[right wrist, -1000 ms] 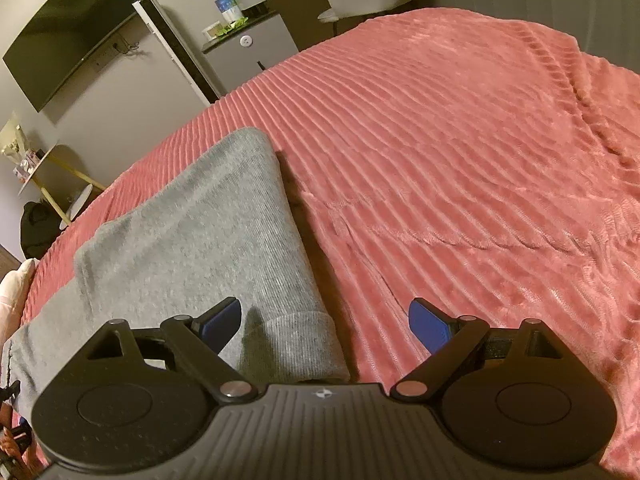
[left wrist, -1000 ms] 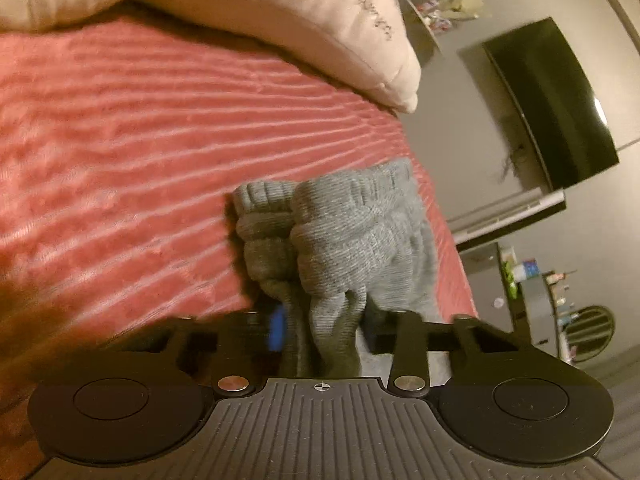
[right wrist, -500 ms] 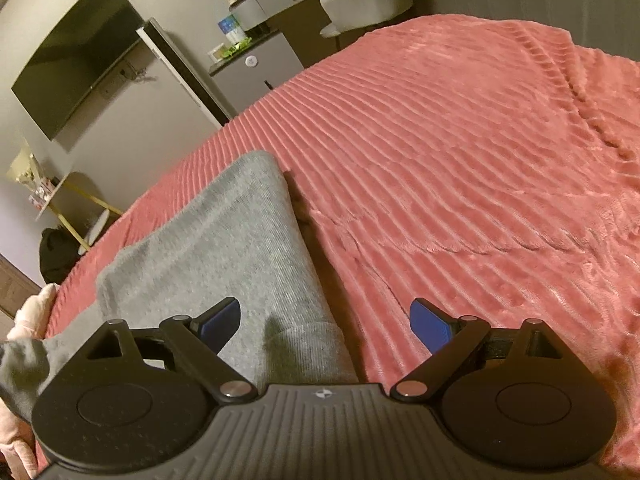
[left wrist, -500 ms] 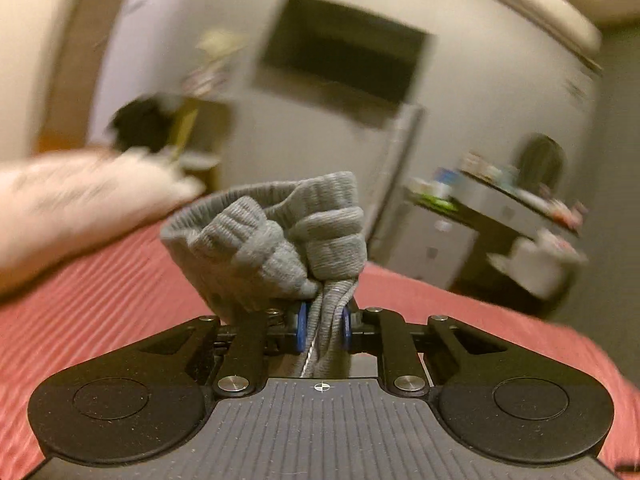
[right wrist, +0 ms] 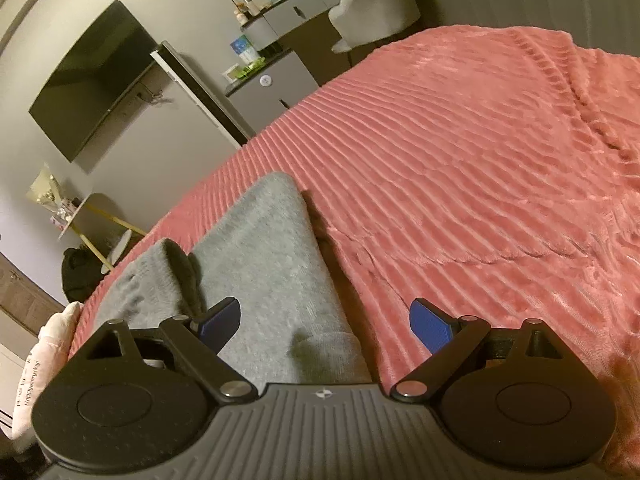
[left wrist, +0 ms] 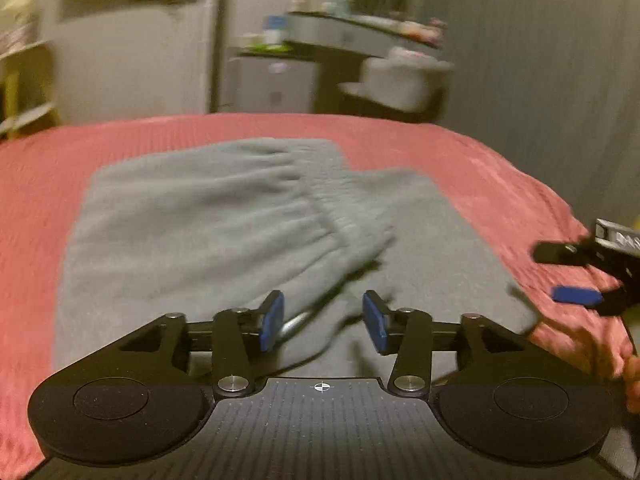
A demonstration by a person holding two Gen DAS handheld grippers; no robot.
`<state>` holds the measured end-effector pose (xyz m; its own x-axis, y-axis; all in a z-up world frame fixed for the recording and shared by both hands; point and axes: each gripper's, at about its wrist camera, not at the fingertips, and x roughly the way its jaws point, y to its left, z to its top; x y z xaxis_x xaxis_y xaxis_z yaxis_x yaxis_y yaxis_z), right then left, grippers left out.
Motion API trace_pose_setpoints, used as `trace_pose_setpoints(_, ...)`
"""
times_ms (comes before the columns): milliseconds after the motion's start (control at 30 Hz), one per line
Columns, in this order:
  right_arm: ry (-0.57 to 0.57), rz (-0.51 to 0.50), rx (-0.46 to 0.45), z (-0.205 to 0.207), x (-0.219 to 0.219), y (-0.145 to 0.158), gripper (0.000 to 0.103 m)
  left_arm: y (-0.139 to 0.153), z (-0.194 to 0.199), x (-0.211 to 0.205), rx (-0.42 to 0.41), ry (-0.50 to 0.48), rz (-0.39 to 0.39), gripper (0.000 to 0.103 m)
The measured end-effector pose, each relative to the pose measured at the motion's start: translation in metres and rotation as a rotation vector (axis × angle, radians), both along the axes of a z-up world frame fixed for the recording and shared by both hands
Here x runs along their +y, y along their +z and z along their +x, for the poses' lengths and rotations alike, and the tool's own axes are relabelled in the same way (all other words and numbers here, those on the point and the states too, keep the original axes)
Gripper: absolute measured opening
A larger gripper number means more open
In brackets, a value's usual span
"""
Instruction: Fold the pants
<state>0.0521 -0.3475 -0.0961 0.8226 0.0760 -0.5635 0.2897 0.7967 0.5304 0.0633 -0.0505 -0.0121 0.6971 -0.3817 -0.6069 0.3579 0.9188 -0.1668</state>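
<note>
Grey sweatpants lie folded over on the red ribbed bedspread, the gathered waistband on top of the legs. My left gripper is open just above the near edge of the fold, a drawstring between its pads. My right gripper is open and empty, hovering over the cuffed end of the pants. It also shows at the right edge of the left wrist view.
A pale pillow lies at the bed's left end. Beyond the bed stand a wall TV, a small grey fridge, a dresser with bottles and a white chair.
My left gripper carried the waistband end over onto the legs, then opened and let it go. The right gripper stayed open over the cuff.
</note>
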Motion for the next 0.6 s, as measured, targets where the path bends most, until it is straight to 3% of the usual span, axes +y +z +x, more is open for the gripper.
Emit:
trace_pose_setpoints(33, 0.006, -0.006, -0.005, 0.000, 0.001, 0.001, 0.092, 0.004, -0.002, 0.010, 0.000, 0.070, 0.008, 0.071)
trace_pose_setpoints(67, 0.010, -0.015, -0.019, 0.001, 0.003, 0.005, 0.092, 0.008, -0.007, 0.021, -0.003, 0.150, 0.025, 0.076)
trace_pose_setpoints(200, 0.062, 0.023, -0.144, 0.004, 0.023, 0.018, 0.092, 0.019, -0.008, 0.068, -0.011, 0.442, 0.079, 0.081)
trace_pose_setpoints(300, 0.154, 0.135, -0.098, 0.029, 0.049, 0.009, 0.092, 0.014, -0.012, 0.102, 0.002, 0.596, 0.039, 0.085)
trace_pose_setpoints(367, 0.212, 0.200, -0.065, 0.047, 0.068, 0.002, 0.092, 0.006, -0.014, 0.120, 0.036, 0.667, -0.052, 0.085)
trace_pose_setpoints(467, 0.256, 0.305, -0.019, 0.072, 0.086, -0.011, 0.092, -0.021, -0.015, 0.153, 0.157, 0.752, -0.316, 0.088)
trace_pose_setpoints(533, 0.213, 0.408, 0.048, 0.086, 0.088, -0.026, 0.092, -0.034, -0.016, 0.167, 0.216, 0.807, -0.402, 0.085)
trace_pose_setpoints(600, 0.168, 0.510, 0.084, 0.095, 0.086, -0.041, 0.092, -0.036, -0.019, 0.172, 0.210, 0.821, -0.441, 0.085)
